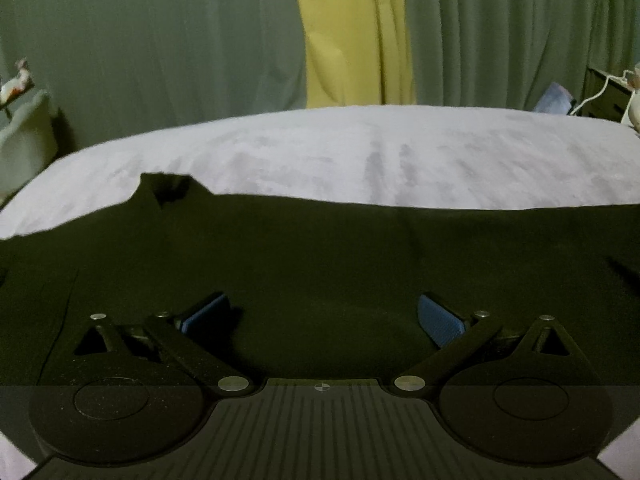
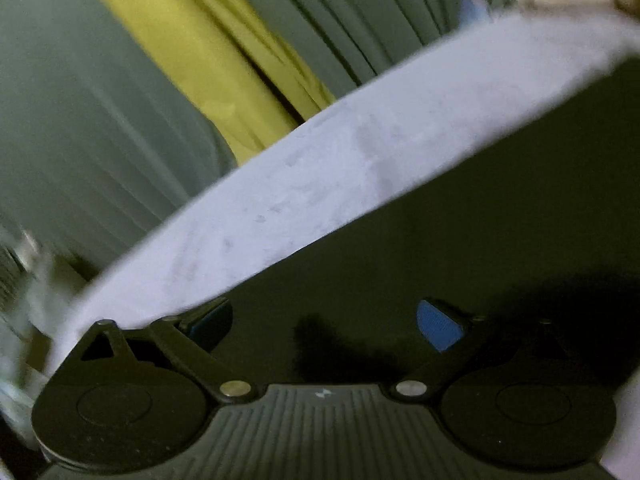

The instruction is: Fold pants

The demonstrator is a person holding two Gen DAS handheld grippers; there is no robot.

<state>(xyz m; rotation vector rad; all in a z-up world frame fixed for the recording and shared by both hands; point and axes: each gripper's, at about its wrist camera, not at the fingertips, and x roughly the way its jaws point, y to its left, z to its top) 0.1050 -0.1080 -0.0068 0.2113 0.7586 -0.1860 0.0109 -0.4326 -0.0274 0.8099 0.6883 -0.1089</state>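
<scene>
Now between folds: my left gripper [image 1: 324,316] and right gripper [image 2: 324,320] gape empty above the dark pants [image 1: 320,248], lower frame; next, I must pinch an edge.

The left gripper [image 1: 322,316] points forward and downward with its jaws spread wide, the blue pads [image 1: 438,318] well apart and nothing pinched between them. The right gripper [image 2: 324,320] is likewise spread to its full width (its view is tilted and blurred), its blue pads [image 2: 438,326] far apart, gripping nothing, angled downward as well.
</scene>
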